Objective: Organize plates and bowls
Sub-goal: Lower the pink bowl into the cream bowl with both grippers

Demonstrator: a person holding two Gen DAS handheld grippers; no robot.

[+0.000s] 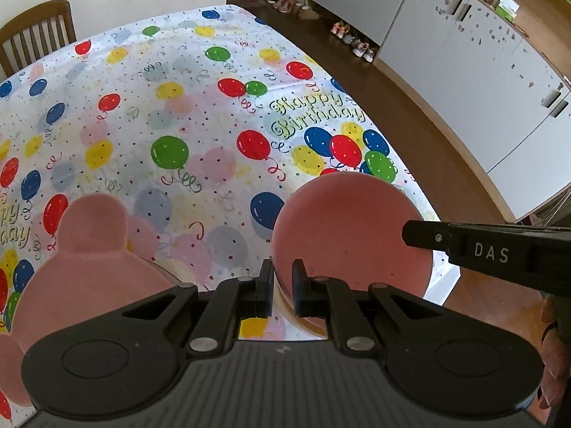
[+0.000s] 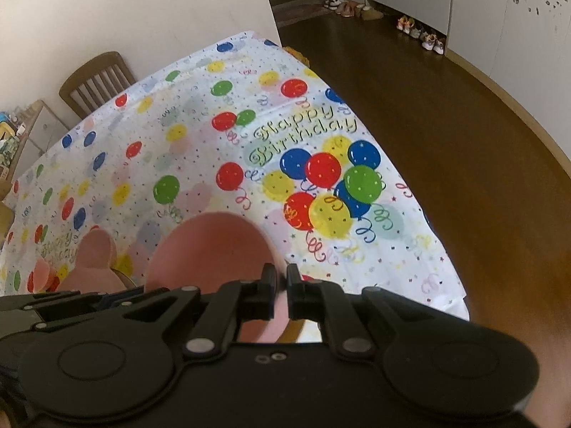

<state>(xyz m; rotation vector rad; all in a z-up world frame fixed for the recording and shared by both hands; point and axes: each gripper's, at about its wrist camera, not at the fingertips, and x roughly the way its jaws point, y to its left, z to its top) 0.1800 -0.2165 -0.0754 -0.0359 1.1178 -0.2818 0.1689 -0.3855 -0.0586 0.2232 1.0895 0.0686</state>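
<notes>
A round pink plate [image 1: 346, 228] is held up over the near right part of the balloon tablecloth [image 1: 178, 107]. My left gripper [image 1: 282, 271] is shut on its left rim. My right gripper [image 2: 281, 274] is shut on its right rim, and the plate [image 2: 210, 249] fills the view to the left of its jaws. The right gripper's body [image 1: 499, 249] shows at the right of the left wrist view. A pink bear-shaped plate [image 1: 89, 271] with round ears lies at the near left, also in the right wrist view [image 2: 94, 267].
A wooden chair [image 1: 35, 35] stands at the far left of the table. The table's right edge drops to a dark wood floor [image 2: 446, 125]. White cabinets [image 1: 481, 71] and several shoes [image 1: 353, 39] line the far right wall.
</notes>
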